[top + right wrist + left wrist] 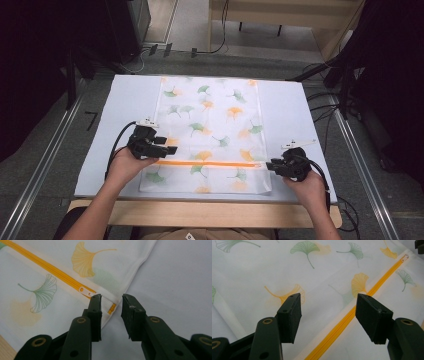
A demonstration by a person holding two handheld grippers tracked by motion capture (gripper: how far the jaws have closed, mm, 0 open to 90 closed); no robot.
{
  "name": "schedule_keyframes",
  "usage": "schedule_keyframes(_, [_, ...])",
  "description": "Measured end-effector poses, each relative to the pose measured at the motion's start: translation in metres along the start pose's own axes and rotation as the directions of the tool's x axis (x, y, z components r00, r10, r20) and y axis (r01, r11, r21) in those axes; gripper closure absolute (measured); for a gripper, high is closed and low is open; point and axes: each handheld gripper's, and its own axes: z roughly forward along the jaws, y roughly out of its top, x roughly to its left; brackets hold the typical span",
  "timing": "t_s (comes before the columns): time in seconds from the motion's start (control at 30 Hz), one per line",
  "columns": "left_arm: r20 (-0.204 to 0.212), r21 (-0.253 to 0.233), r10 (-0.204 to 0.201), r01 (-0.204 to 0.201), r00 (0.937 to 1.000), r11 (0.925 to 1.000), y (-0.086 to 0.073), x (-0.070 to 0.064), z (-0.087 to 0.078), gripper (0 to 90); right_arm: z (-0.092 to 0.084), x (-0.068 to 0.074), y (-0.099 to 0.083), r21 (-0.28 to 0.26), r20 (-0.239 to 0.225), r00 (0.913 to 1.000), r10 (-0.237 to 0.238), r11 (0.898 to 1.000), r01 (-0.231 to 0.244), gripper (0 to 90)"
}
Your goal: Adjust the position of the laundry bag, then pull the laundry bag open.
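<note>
A white cloth bag (210,125) printed with green and orange ginkgo leaves lies flat on the table. An orange zipper (207,164) runs across its near end. My left gripper (172,145) hovers over the bag's left edge, jaws open; in its own view the zipper (342,322) passes under the wide gap of the left gripper (329,312). My right gripper (269,166) is at the zipper's right end, and there my right gripper (111,303) stands open. The zipper pull (86,291) lies just beyond its left fingertip (96,300), apart from both pads.
The bag rests on a pale blue-grey table top (125,100) with a wooden front edge (210,212). Bare table surface (180,277) lies right of the bag's corner. Cables and dark equipment stand on the floor beyond the table.
</note>
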Motion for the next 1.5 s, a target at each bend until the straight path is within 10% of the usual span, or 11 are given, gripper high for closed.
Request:
schedule_keyframes(0.6, [0.031,-0.002,0.008,-0.008,0.9995,1.0000,0.007,-0.005,0.010,38.0,0.014,0.006,-0.003,0.014,0.012,0.9979,-0.063,0.998,0.063,63.5])
schedule_keyframes(0.93, [0.049,-0.002,0.024,-0.024,0.9985,0.9997,0.012,-0.014,0.014,41.1,0.019,0.015,0.001,0.026,0.076,0.9948,-0.067,0.998,0.065,74.1])
schedule_keyframes(1.5, [0.105,-0.007,0.075,-0.075,0.9917,0.9972,0.016,-0.036,0.029,44.6,0.016,0.007,0.008,0.036,-0.022,0.9994,-0.027,0.999,0.028,85.1])
